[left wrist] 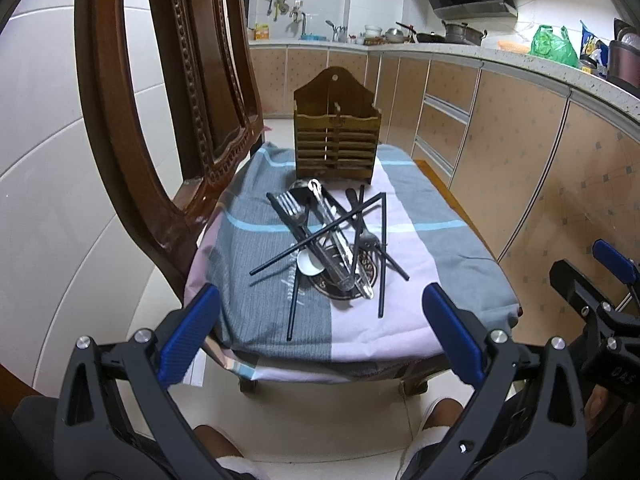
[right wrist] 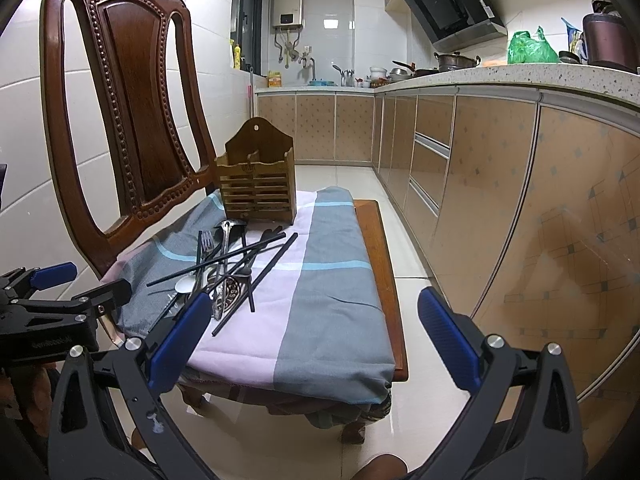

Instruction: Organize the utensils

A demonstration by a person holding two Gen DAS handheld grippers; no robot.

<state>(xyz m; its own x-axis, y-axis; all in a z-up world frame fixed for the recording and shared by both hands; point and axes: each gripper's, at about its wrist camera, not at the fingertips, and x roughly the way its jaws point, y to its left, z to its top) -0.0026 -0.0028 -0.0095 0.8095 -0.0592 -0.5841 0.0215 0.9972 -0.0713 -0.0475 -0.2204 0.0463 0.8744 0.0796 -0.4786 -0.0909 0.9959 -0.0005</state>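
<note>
- The wooden chair (right wrist: pixel 132 120) carries everything: its carved backrest rises to the left of the wooden utensil holder (left wrist: pixel 336 140), and its seat serves here as a bench.
- A checked cloth (left wrist: pixel 420 280) in grey, pink and pale blue covers the seat and hangs over its front edge, in front of the holder.
- The wooden utensil holder stands upright on the cloth at the far end of the seat, with a slatted front and a divider down the middle; no utensil shows above its rim.
- The pile of utensils (left wrist: pixel 332 240) lies on the cloth just in front of the holder, apart from it: black chopsticks (left wrist: pixel 320 232) cross over a metal fork (left wrist: pixel 290 206), a white spoon (left wrist: pixel 310 266) and a long metal ladle (right wrist: pixel 224 256), partly on a dark round coaster (left wrist: pixel 360 276).
- The left hand-held gripper (left wrist: pixel 316 336) hovers nearer than the pile, its blue fingers (left wrist: pixel 188 336) spread wide apart and empty.
- The right hand-held gripper (right wrist: pixel 312 344) hangs on the holder's near right side, blue fingers (right wrist: pixel 448 340) likewise wide apart, grasping nothing.
</note>
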